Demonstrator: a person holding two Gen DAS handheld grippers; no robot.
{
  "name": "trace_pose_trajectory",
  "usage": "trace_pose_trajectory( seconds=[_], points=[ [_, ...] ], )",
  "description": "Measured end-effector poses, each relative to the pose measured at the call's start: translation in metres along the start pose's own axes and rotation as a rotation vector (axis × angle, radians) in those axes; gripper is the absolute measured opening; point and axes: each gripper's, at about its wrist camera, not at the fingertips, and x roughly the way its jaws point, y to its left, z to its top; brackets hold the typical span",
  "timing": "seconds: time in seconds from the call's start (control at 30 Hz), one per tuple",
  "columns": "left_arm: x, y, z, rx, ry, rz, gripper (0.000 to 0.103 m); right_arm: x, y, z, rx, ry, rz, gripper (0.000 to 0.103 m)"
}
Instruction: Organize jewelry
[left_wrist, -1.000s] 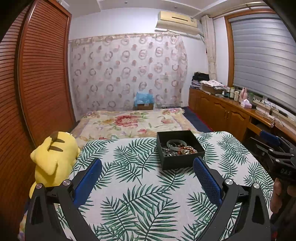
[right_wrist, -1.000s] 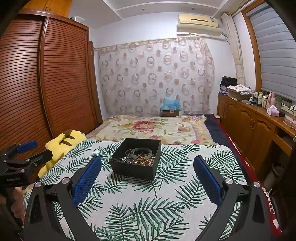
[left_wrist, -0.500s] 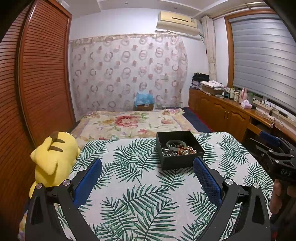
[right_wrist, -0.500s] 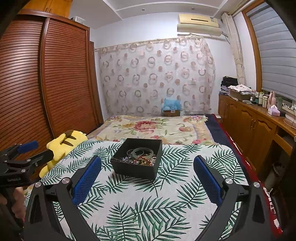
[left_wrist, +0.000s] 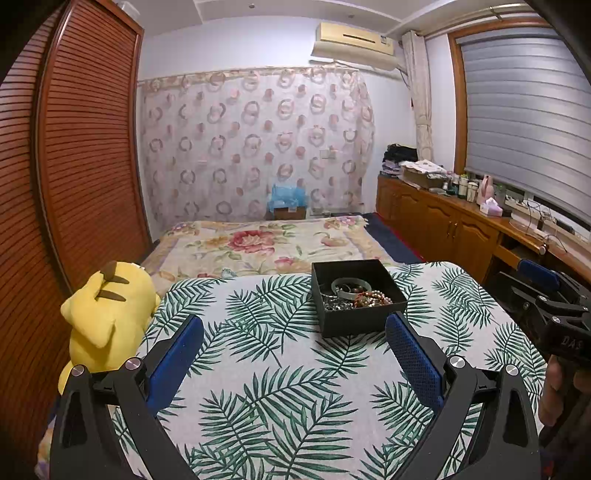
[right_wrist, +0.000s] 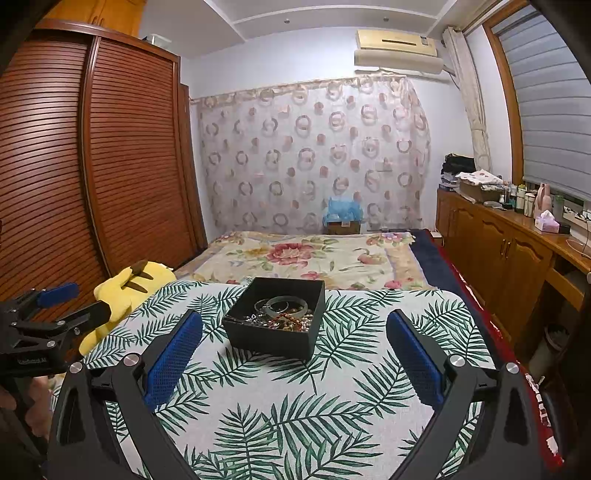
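Bedroom, palm-leaf cloth (left_wrist: 280, 373) over a table at the near end of a floral bed (left_wrist: 258, 243). Black box (left_wrist: 356, 295) sits open-topped on the far half of the cloth, slightly right of centre in the left view, centre-left in the right view. Jewelry (right_wrist: 282, 314) all lies inside it in one tangled heap: grey bangle, red and pale bead strands, a silvery chain. None seen on the cloth. That fits either pieces gathered in already or pieces waiting to be sorted; can't tell which.

Left gripper (left_wrist: 293, 345) hangs near side of the box, fingers spread wide, nothing between them. Right gripper (right_wrist: 293, 341) likewise, wide apart and empty, box framed between its fingers but further off. Both seem aimed at the box, probably to keep it in reach from two sides.

Room: plenty of bare cloth near, left and right of the box. Box's far wall is close to the table's far edge, so a push away could tip it onto the bed. Yellow plush (left_wrist: 107, 310) sits against the left edge. Cabinets (right_wrist: 502, 251) stand well off right.
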Motion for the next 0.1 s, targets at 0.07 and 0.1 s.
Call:
trace_pose_trajectory(
  seconds=[0.07, 0.1],
  points=[
    [-0.0001, -0.0001, 0.0, 0.001, -0.001, 0.0, 0.095, 0.0, -0.0001, -0.0004, 0.0, 0.0, 0.0, 0.1],
    [0.0001, -0.0001, 0.0001, 0.001, -0.001, 0.0, 0.095, -0.0002, -0.0002, -0.0001, 0.0, -0.001, 0.0, 0.1]
  ],
)
